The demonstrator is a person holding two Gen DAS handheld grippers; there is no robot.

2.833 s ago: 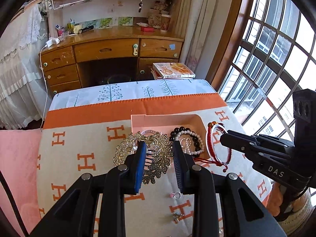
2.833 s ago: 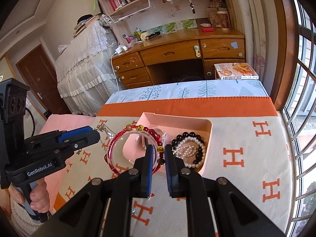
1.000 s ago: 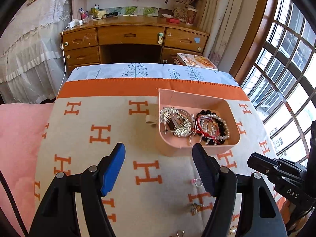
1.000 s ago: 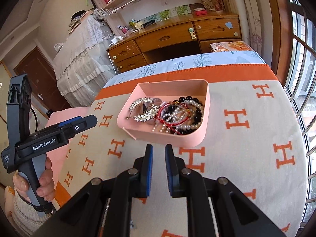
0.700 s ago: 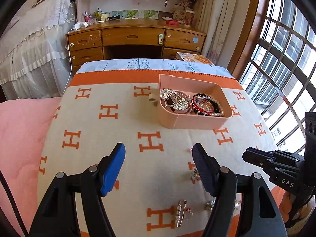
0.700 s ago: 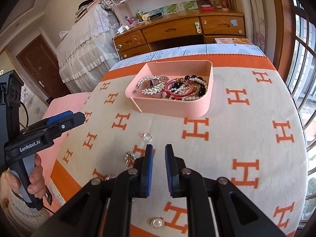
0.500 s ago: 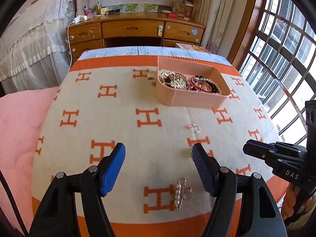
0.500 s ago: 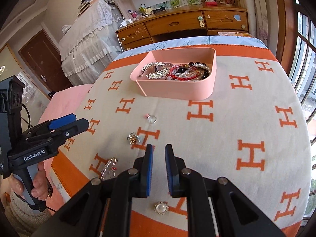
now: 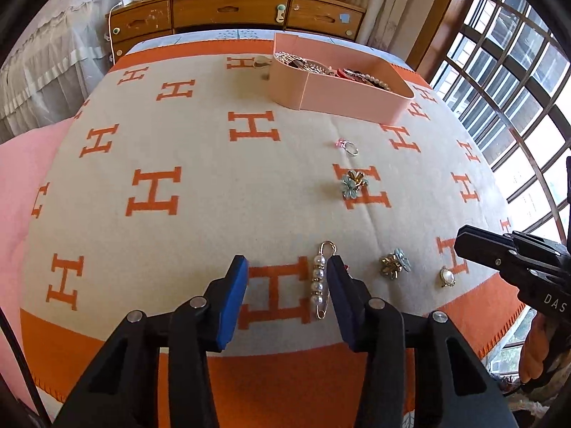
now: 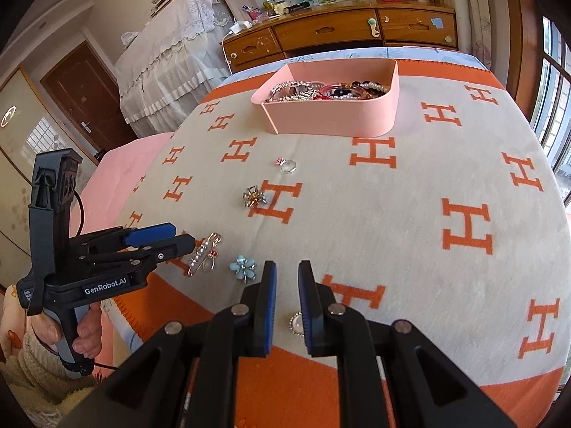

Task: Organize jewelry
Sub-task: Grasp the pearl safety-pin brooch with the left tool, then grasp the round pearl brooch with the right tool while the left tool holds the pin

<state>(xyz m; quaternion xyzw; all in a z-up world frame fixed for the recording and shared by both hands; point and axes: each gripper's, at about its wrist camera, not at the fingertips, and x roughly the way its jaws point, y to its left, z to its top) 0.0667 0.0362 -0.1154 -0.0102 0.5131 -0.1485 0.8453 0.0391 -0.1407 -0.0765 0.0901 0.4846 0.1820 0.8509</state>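
A pink tray (image 9: 357,98) (image 10: 335,117) with bracelets and a gold comb stands at the far side of the orange-and-beige blanket. Loose pieces lie near the front edge: a pearl pin (image 9: 318,281) (image 10: 201,253), a blue flower brooch (image 9: 394,263) (image 10: 243,266), a round pearl stud (image 9: 446,277) (image 10: 296,322), a second flower brooch (image 9: 352,182) (image 10: 254,195) and a ring (image 9: 349,147) (image 10: 287,166). My left gripper (image 9: 287,278) (image 10: 178,235) is open, low over the pearl pin, which lies by its right finger. My right gripper (image 10: 287,285) (image 9: 464,239) is open a little, over the pearl stud.
A wooden desk with drawers (image 9: 232,14) (image 10: 357,35) stands behind the blanket-covered surface. Windows (image 9: 517,71) run along the right. A pink cover (image 10: 117,174) lies to the left. The blanket's orange border (image 9: 249,378) marks the near edge.
Both grippers have pulled back from the tray to the near edge and dropped lower. The left jaws have narrowed around the pearl pin; the right jaws have opened slightly over the pearl stud.
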